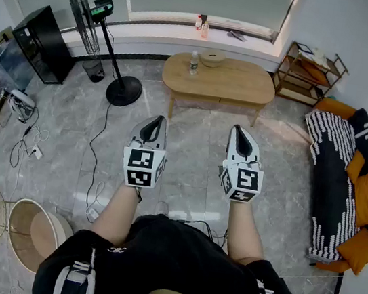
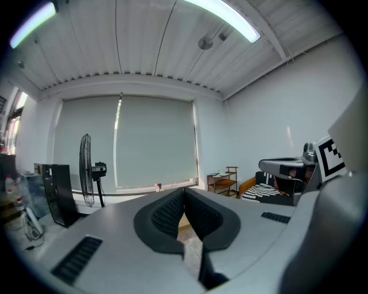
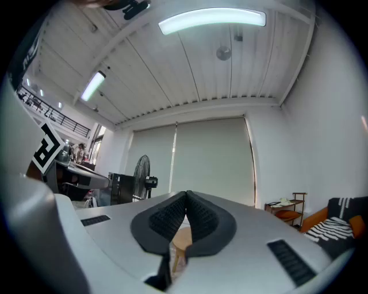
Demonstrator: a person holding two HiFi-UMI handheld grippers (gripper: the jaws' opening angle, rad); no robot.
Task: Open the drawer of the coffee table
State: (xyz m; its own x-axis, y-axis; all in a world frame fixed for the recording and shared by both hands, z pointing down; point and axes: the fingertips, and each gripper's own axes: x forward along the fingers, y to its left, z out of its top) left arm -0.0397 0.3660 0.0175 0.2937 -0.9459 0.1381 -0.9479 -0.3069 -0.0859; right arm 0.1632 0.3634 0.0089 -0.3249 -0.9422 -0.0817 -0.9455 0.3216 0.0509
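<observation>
The left gripper (image 1: 154, 119) and right gripper (image 1: 239, 129) hover side by side, jaws pressed together on nothing. The coffee table (image 1: 219, 79) stands far ahead, well apart; its drawer front is hard to make out.

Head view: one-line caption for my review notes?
Left gripper and right gripper, both shut and empty, face the coffee table ahead.

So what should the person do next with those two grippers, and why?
Probably walk toward the coffee table. It stands well ahead of the person, seemingly out of reach, and both the left gripper and the right gripper hover shut and empty, nowhere near its drawer.
</observation>
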